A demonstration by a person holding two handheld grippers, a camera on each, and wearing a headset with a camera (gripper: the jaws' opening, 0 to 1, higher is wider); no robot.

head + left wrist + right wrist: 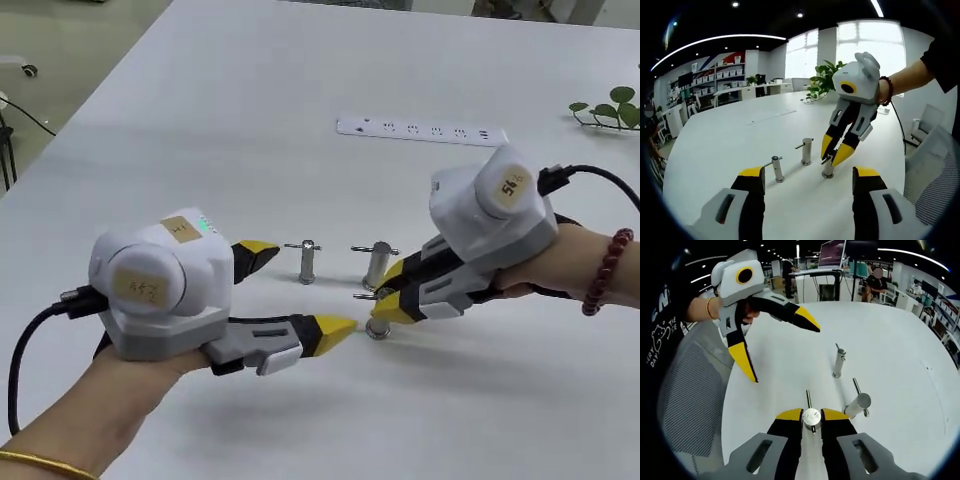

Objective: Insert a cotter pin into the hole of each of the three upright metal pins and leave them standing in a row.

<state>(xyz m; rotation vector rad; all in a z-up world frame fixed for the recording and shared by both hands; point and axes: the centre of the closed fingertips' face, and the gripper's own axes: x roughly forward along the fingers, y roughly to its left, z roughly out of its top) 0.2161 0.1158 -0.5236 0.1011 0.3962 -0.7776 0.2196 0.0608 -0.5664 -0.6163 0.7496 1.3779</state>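
The left gripper (298, 288), a white and grey claw with yellow-tipped jaws, hovers closest to the person over the white bench top (200, 120), released, its jaws spread wide and holding nothing. Just beyond its tips stands the nearest short upright steel pin (377, 329), well in from the bench's left edge. The right gripper (380, 303) is clenched around this pin's top, and the right gripper view shows a yellow tip on each side of its round head. A thin wire cotter pin (364, 296) pokes out sideways at jaw height. Behind stand two more steel pins, the right-hand one (377, 265) and the left-hand one (307, 262), each crossed by a cotter pin. Farther off lies a white power strip (420, 129), and green plant leaves (605, 110) show at the bench's far right edge.
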